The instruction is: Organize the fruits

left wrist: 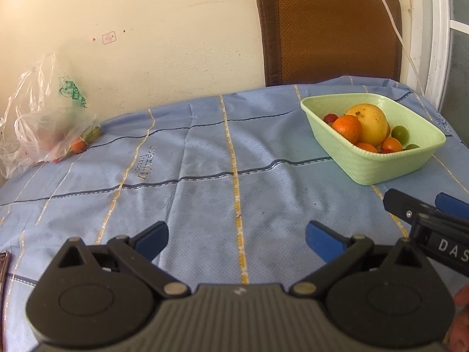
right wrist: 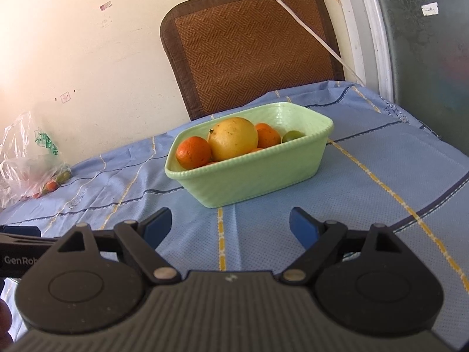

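Observation:
A pale green basket point(left wrist: 381, 165) point(right wrist: 249, 176) stands on the blue tablecloth and holds a large yellow fruit point(left wrist: 370, 123) point(right wrist: 233, 139), several oranges point(left wrist: 348, 127) point(right wrist: 193, 152), small green fruits point(left wrist: 400, 132) point(right wrist: 291, 135) and a small red one point(left wrist: 331, 117). A clear plastic bag point(left wrist: 41, 129) point(right wrist: 23, 161) at the far left holds more small fruit, with an orange one point(left wrist: 78, 145) point(right wrist: 52, 185) at its mouth. My left gripper point(left wrist: 236, 242) is open and empty, low over the cloth. My right gripper point(right wrist: 230, 226) is open and empty, just short of the basket; it also shows in the left wrist view point(left wrist: 422, 205).
A brown woven chair back point(left wrist: 328, 26) point(right wrist: 249, 47) stands behind the table against the cream wall. A white cable point(right wrist: 304, 29) hangs across it. A window frame point(right wrist: 372, 29) is at the right. The tablecloth point(left wrist: 205, 176) lies between bag and basket.

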`<action>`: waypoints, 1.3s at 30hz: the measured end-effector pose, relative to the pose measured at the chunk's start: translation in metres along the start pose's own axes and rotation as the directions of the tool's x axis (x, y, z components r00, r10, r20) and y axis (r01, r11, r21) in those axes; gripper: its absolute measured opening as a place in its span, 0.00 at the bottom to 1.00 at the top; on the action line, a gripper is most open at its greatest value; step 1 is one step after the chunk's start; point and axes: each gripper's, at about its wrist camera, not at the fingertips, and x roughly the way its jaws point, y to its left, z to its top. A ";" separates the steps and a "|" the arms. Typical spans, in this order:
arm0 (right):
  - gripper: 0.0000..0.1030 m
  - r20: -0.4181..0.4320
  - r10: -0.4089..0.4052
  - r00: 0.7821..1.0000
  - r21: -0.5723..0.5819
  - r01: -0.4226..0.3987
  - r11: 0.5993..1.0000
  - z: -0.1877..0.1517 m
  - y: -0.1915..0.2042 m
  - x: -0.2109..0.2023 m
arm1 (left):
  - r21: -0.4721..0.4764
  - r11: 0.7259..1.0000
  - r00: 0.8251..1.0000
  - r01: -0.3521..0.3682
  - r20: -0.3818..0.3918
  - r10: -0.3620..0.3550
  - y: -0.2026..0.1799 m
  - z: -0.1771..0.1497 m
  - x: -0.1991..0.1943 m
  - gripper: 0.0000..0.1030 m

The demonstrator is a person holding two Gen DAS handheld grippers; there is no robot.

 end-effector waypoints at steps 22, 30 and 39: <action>0.87 -0.009 0.006 1.000 0.025 -0.005 1.000 -0.001 -0.003 0.002 | 0.026 1.000 1.000 0.012 0.007 -0.012 -0.005 -0.001 -0.005 1.00; 0.87 -0.008 0.005 1.000 0.026 -0.005 1.000 -0.001 -0.003 0.002 | 0.030 0.999 1.000 0.013 0.007 -0.014 -0.005 -0.002 -0.006 1.00; 0.87 -0.008 0.006 1.000 0.027 -0.005 1.000 -0.001 -0.003 0.001 | 0.038 0.999 1.000 0.013 0.008 -0.014 -0.007 -0.003 -0.007 1.00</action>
